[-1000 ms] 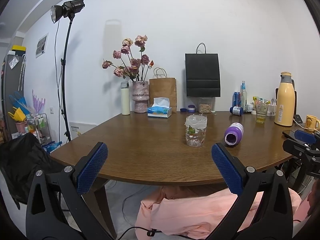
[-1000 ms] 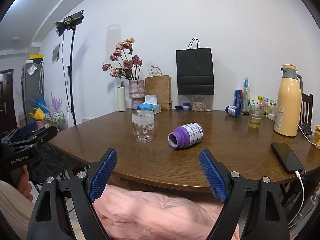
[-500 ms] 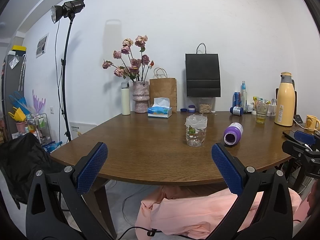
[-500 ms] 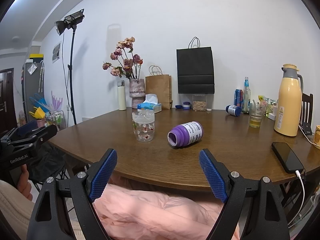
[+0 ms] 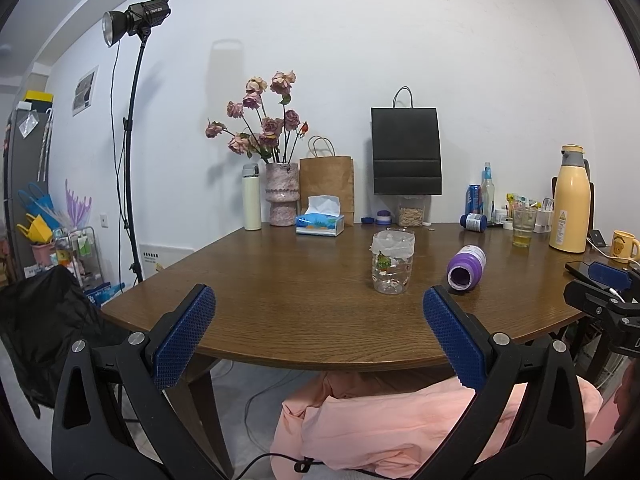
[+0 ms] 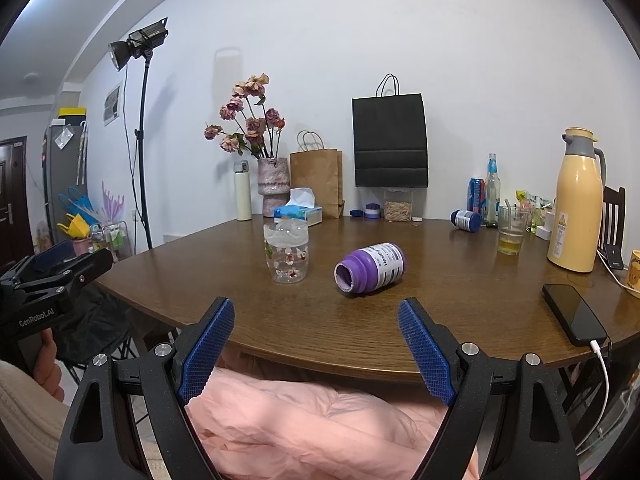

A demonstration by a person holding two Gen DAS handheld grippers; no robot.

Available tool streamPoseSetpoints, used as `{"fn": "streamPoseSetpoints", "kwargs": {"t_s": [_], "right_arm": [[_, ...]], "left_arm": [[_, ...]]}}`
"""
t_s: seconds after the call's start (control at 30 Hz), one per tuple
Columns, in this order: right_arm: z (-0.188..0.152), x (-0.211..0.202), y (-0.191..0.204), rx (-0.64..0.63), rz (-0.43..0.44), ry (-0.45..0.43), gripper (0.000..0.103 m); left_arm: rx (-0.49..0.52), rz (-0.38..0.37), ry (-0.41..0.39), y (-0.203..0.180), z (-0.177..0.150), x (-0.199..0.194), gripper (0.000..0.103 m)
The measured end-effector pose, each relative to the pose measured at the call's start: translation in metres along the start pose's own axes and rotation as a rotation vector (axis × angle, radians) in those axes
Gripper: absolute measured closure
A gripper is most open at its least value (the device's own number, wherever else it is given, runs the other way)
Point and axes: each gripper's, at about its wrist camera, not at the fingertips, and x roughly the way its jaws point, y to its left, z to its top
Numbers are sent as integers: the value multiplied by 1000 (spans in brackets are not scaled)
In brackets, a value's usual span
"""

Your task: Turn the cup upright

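Note:
A purple cup-like bottle (image 6: 370,267) lies on its side on the brown table (image 6: 460,304), open mouth facing me; it also shows in the left wrist view (image 5: 467,268). A clear patterned cup (image 6: 286,256) stands upright to its left, also in the left wrist view (image 5: 392,267). My right gripper (image 6: 316,344) is open and empty, held before the table's near edge, short of the purple bottle. My left gripper (image 5: 318,336) is open and empty, also before the near edge, left of both.
At the table's back stand a flower vase (image 6: 273,184), tissue box (image 6: 298,212), paper bags (image 6: 390,140), bottles and a glass of drink (image 6: 511,230). A yellow thermos (image 6: 578,204) and a charging phone (image 6: 574,314) are on the right. A light stand (image 6: 142,140) is on the left.
Both grippers stay open and empty. The views have shifted only very slightly; the purple bottle and clear cup have not moved.

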Motion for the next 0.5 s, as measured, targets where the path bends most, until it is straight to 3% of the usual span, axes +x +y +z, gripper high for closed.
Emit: {"fn": "streamPoseSetpoints", "kwargs": {"t_s": [0.5], "right_arm": [[0, 1, 0, 4, 0, 7, 15]], "left_arm": [[-1, 3, -2, -3, 0, -2, 0]]}}
